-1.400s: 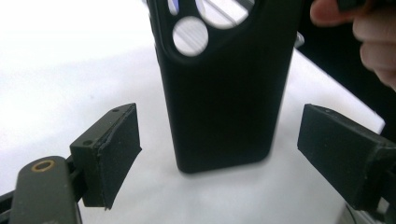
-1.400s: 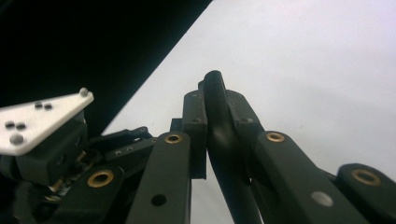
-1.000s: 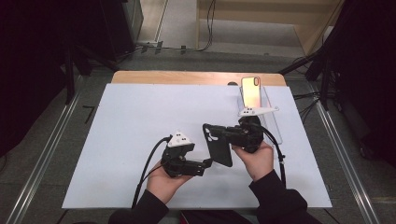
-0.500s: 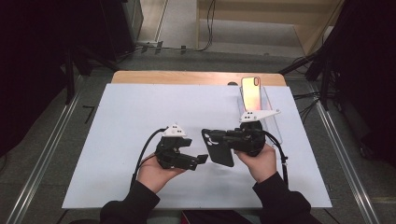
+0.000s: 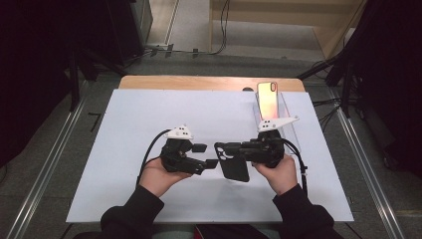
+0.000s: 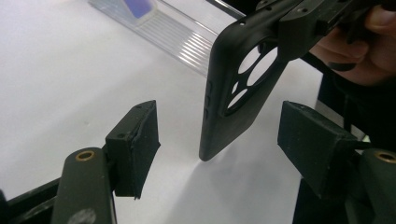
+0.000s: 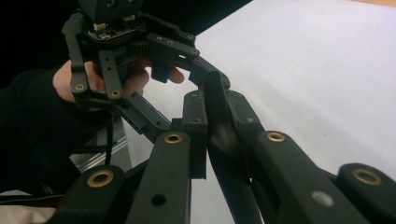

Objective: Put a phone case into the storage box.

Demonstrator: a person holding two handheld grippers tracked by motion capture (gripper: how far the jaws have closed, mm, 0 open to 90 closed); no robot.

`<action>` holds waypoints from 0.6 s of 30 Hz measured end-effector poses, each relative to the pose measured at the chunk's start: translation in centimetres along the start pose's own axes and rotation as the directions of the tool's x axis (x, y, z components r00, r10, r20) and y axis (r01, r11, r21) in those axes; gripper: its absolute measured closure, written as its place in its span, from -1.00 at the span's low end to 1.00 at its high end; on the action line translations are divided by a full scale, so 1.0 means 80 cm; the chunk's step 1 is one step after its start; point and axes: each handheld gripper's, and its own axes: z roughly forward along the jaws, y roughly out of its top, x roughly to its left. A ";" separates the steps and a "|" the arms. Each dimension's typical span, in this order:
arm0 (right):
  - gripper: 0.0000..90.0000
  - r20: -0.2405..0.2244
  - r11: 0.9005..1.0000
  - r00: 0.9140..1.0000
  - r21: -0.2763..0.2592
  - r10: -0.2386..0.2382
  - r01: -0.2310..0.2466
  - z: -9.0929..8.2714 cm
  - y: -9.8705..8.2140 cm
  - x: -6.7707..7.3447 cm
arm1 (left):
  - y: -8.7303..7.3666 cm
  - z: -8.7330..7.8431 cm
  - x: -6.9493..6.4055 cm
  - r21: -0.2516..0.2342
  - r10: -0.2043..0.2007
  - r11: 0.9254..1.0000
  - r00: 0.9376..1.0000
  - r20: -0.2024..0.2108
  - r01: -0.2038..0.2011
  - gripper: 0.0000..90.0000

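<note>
The right gripper (image 5: 230, 149) is clamping a black phone case (image 5: 234, 167) by one end, jaws pinched tight on its thin wall, and is holding it just above the white bench (image 5: 124, 124). The case is hanging down and slightly tilted from that grip, its lower corner close to the bench surface, its camera cut-outs facing the left gripper. It is looking light and rubbery, likely soft enough to flex or twist when pushed, with a matte skin that should not be slipping much.

The left gripper (image 5: 211, 163) is sitting just beside it, jaws partly open and having just been closing; in the left gripper view its pads (image 6: 135, 140) are standing either side of the case's free end, apart from it. The best hold is probably across the solid side rims below the cut-outs, since the perforated back would be buckling.

Beyond the right gripper, a phone (image 5: 267, 99) is leaning upright in a clear stand (image 5: 288, 107).
</note>
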 end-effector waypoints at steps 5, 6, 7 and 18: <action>0.74 -0.040 1.000 0.999 0.000 0.013 -0.013 0.002 -0.001 -0.002 | 0.002 -0.004 0.004 0.007 0.025 1.000 0.999 0.032 -0.025 -0.21; 0.74 -0.047 1.000 0.999 0.002 0.014 -0.013 0.003 0.000 -0.002 | 0.002 -0.005 0.004 0.009 0.028 1.000 0.999 0.038 -0.029 -0.19; 0.74 -0.052 1.000 0.999 0.001 0.010 -0.010 0.003 0.000 -0.002 | 0.002 -0.005 0.005 0.010 0.036 0.999 0.998 0.047 -0.036 -0.16; 0.74 -0.139 1.000 0.990 0.002 0.021 -0.021 0.012 0.000 0.000 | 0.006 0.002 0.013 0.000 0.051 0.999 0.988 0.145 -0.052 0.07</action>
